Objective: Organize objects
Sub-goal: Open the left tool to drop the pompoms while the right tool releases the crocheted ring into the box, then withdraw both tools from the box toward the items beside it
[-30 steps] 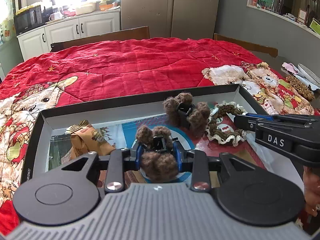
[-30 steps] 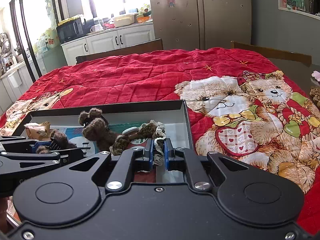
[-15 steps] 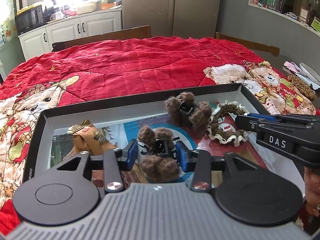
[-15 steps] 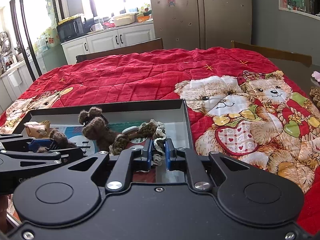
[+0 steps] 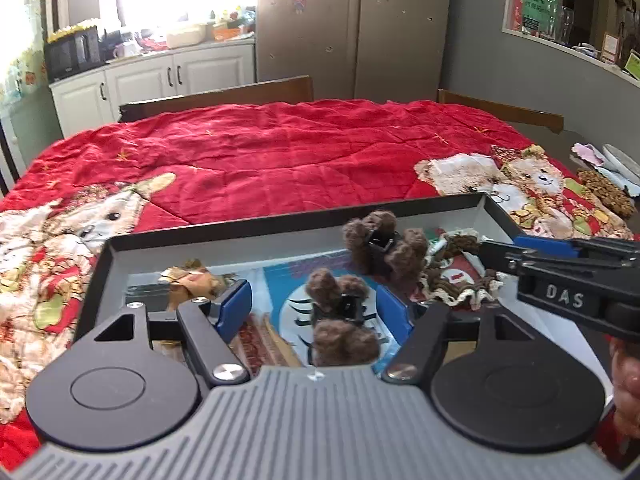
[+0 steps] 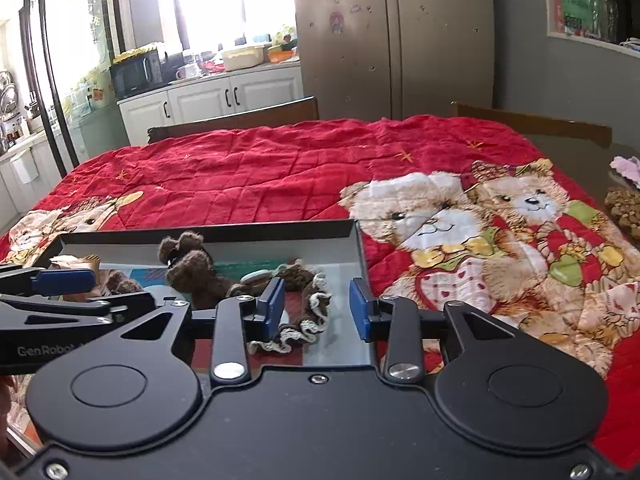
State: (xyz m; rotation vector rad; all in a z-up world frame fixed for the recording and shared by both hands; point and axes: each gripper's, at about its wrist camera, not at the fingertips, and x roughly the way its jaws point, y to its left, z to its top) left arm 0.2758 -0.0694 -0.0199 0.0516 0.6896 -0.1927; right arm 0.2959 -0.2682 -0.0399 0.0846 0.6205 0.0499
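Both tongs stand apart over the shallow box (image 5: pixel 280 216) on the red quilt (image 5: pixel 280 152). The left tongs (image 5: pixel 314 310) flank a brown fuzzy hair clip (image 5: pixel 340 320), seemingly untouched. The right tongs (image 6: pixel 316 308) straddle a brown scrunchie (image 6: pixel 308 312) near the box's right wall.

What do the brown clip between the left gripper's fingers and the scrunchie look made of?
Brown clip: fuzzy plush pom-poms over a black, likely plastic, claw; matte, fibrous surface. Scrunchie: brown knitted or crocheted yarn with a cream ruffled edge, soft-looking.
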